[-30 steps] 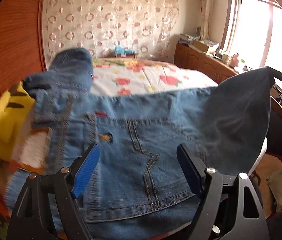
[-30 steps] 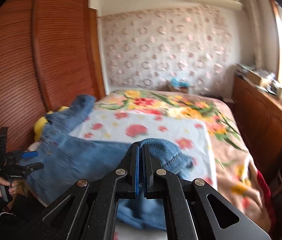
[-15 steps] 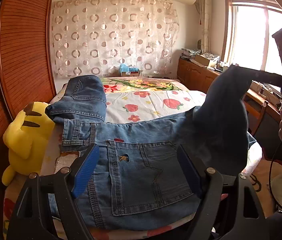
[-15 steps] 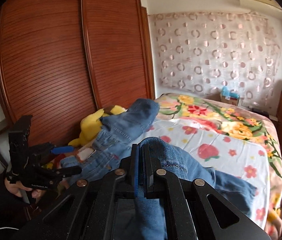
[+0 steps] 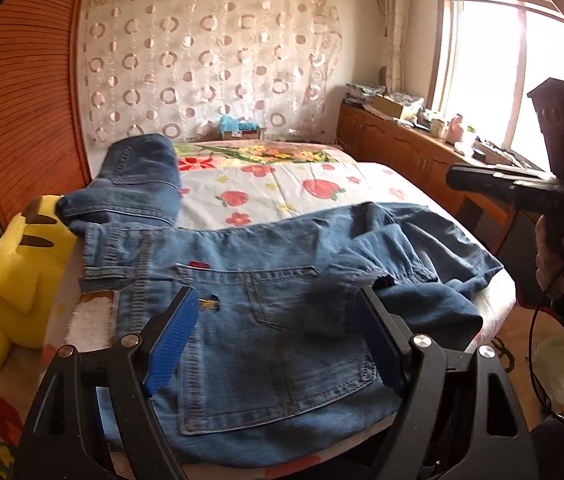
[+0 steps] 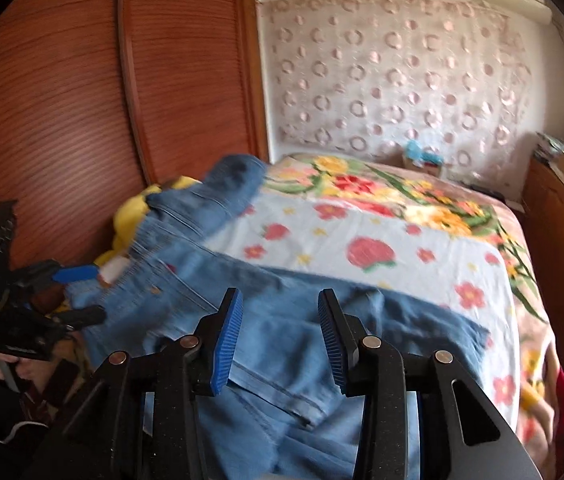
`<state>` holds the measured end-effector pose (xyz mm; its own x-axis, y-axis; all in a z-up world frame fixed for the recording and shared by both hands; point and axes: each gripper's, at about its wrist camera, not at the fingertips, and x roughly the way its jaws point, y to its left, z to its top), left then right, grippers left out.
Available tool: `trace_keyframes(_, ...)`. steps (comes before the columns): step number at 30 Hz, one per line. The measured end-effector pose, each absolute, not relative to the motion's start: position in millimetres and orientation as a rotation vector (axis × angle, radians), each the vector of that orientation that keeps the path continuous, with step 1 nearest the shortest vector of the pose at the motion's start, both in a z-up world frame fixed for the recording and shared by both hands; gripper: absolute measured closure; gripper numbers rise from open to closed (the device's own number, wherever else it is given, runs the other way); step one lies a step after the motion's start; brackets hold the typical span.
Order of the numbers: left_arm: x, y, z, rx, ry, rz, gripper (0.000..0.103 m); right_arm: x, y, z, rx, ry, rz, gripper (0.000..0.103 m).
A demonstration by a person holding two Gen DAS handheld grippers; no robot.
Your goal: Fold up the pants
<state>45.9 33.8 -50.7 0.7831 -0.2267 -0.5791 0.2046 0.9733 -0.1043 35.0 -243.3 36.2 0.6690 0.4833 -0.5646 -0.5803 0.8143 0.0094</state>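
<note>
Right wrist: right gripper (image 6: pixel 279 334) jaws opening above jeans (image 6: pixel 282 320).

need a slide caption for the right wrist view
Right claw opening above blue jeans on a floral bed, nothing between its pads; left claw at frame left.

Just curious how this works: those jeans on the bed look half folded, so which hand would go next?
Probably the right. Its tool hangs over the jeans at the folded-over leg, jaws opening with no cloth between them. The left tool hovers open above the back pocket, at the waist end.
</note>
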Motion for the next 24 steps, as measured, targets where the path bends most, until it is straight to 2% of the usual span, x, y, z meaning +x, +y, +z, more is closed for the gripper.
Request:
trace_keyframes(9, 65, 6, -69, -0.017, 0.671, -0.323, 0.025, 55, -257, -4, -0.103, 0.720, 0.538, 0.062)
trace_keyframes(12, 69, -2, -73, -0.015, 0.684, -0.353, 0.036, 60, -256, -12, -0.070, 0.745, 0.537, 0.062)
trace_keyframes(17, 78, -15, -85, 0.001, 0.723, -0.390, 0.063, 63, -249, -20, -0.031, 0.780, 0.547, 0.062)
trace_keyframes(24, 79, -22, -90, 0.024, 0.731, -0.387, 0.083, 69, -244, -29, 0.000, 0.817, 0.559, 0.062)
